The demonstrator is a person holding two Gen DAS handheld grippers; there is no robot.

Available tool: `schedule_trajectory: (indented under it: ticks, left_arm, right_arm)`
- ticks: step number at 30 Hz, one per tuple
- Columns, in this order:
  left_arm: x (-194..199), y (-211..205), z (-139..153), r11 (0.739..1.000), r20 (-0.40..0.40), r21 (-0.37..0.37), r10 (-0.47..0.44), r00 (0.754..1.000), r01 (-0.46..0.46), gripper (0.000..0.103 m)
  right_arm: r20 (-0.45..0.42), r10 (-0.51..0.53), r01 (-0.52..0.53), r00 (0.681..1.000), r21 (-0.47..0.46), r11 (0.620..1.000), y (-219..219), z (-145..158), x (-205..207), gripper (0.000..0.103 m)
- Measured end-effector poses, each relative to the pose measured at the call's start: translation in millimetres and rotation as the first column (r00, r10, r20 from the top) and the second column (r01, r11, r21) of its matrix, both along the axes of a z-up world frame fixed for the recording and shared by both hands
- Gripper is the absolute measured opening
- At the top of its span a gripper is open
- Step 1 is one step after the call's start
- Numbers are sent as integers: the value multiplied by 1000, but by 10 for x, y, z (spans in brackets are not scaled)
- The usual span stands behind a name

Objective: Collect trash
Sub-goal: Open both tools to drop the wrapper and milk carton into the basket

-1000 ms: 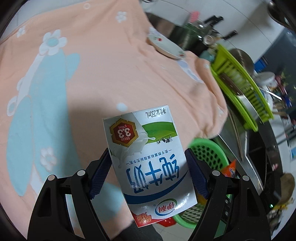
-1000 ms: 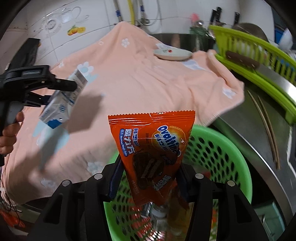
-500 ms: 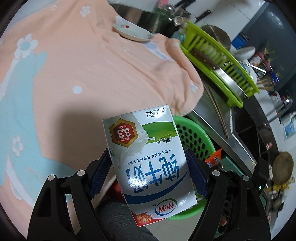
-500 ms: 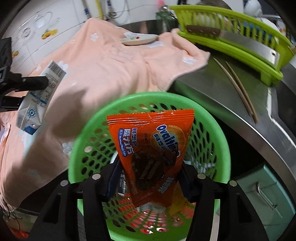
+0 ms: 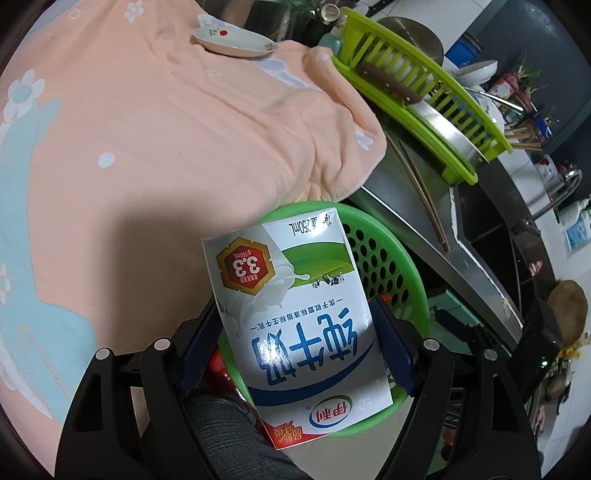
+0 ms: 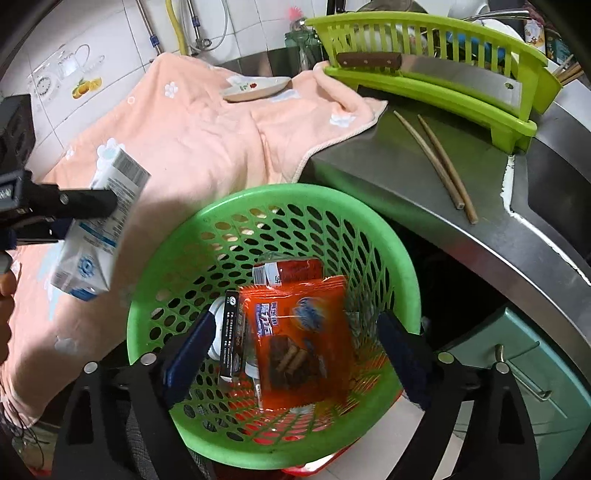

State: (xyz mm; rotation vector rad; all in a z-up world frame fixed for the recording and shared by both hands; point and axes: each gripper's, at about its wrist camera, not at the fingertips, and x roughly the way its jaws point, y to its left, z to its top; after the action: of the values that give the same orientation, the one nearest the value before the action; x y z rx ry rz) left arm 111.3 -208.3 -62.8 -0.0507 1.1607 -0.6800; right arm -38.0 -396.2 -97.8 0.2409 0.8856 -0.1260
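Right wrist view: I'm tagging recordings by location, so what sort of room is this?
Most likely a home kitchen: a steel counter with chopsticks on it, a green dish rack holding a cleaver, and tiled walls with water pipes.

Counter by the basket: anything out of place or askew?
A cleaver lies across the front of the green dish rack rather than standing in it. Two chopsticks lie loose on the steel counter. The peach towel hangs over the counter edge.
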Motion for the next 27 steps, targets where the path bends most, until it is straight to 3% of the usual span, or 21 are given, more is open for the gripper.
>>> schedule_trajectory:
  ticks: [18,27]
  left_arm:
    - [-50,-204,-226,998,-34,46,-39,999,40,78]
    - [-100,-192,-232,995,2,84,-53,999,53,82]
  right_arm:
    - [39,-33,32,999,40,999,-96,90,-200,89]
    - [47,-27,25,999,45,999,-17,116,-217,89]
